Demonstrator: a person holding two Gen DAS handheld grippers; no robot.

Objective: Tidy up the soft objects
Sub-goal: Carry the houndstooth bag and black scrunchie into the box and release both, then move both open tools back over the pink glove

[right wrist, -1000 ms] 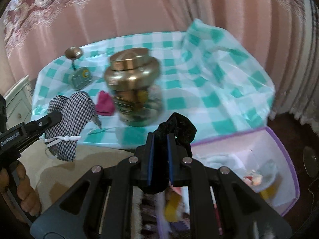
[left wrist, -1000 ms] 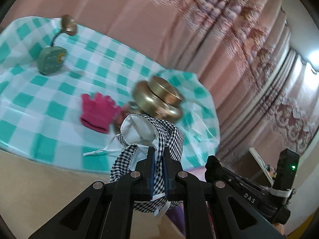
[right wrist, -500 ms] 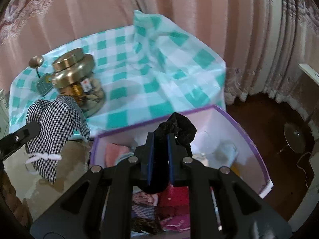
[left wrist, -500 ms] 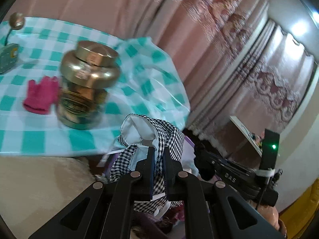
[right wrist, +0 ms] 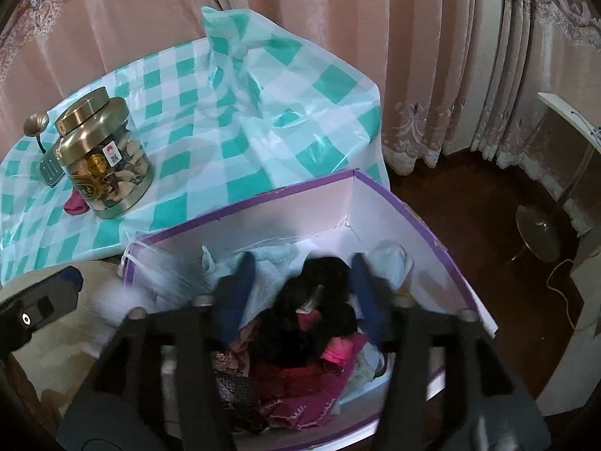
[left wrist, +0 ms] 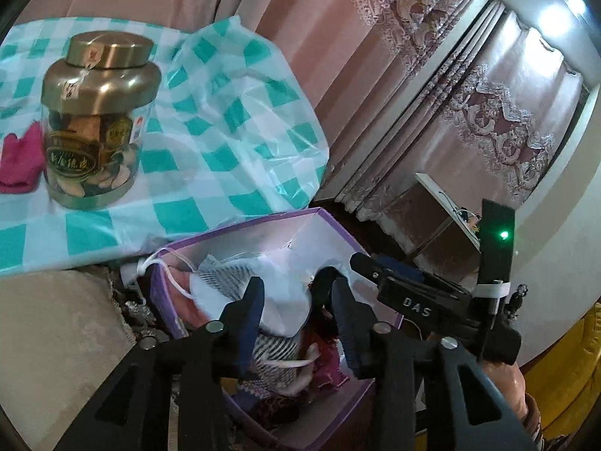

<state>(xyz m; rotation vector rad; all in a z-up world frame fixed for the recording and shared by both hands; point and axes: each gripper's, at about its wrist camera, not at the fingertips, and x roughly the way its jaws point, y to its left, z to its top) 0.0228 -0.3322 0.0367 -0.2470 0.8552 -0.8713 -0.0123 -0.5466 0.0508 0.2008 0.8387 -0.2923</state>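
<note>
Left wrist view: both grippers opening over the box (left wrist: pixel 330 221) — left gripper (left wrist: pixel 296 293) dropping the checked pouch (left wrist: pixel 278 300), right gripper (right wrist: pixel 300 282) apparently releasing the black cloth (right wrist: pixel 323 274). Next — fetch the pink glove (left wrist: pixel 18 158) from the tabletop (left wrist: pixel 225 120).

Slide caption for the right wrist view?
Right tool opening over the purple-rimmed box, black fabric dropping between its fingers.

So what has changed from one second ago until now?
Both tools moved from over the table to above the purple box. The left tool is opening and has let go of the checked cloth, now in the box. The right tool is opening too, and the black fabric is dropping free between its fingers. The gold-lidded jar and pink glove stayed on the table.
</note>
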